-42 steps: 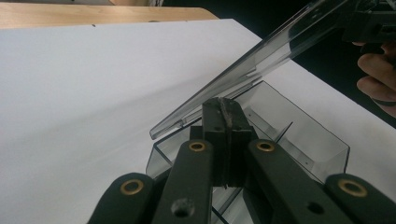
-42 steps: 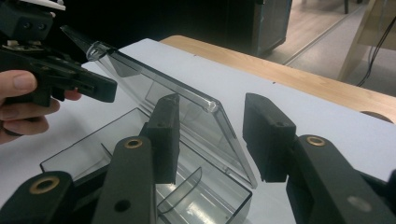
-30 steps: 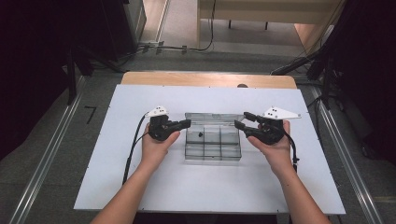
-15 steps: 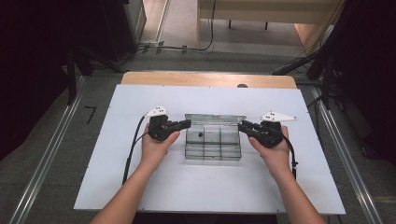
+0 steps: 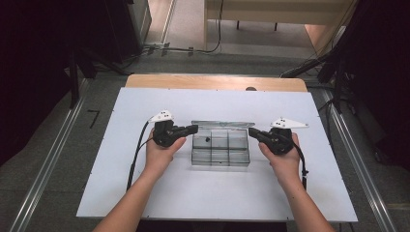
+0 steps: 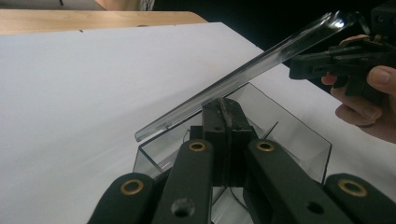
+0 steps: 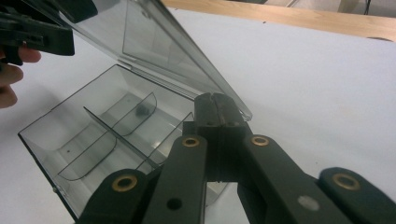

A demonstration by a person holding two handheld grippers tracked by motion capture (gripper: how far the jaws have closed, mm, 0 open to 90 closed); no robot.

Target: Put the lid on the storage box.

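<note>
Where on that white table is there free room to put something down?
Bare white tabletop stretches near the front edge, behind the clear plastic compartment box, and outside each hand. It is crowded mid-table, where the left claw and right claw flank the box.

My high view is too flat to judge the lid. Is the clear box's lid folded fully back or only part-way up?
Observer: Part-way. In the left gripper view the lid slants up over the box and is not laid flat.
Operator: What's the dark speck inside?
Observer: A small dark item lying in a compartment on the hinge side. It is too small to identify.
Operator: Are the right jaws closed?
Observer: Yes. The right gripper has just closed, pads together at the box's end wall. I cannot tell whether they pinch the wall.
</note>
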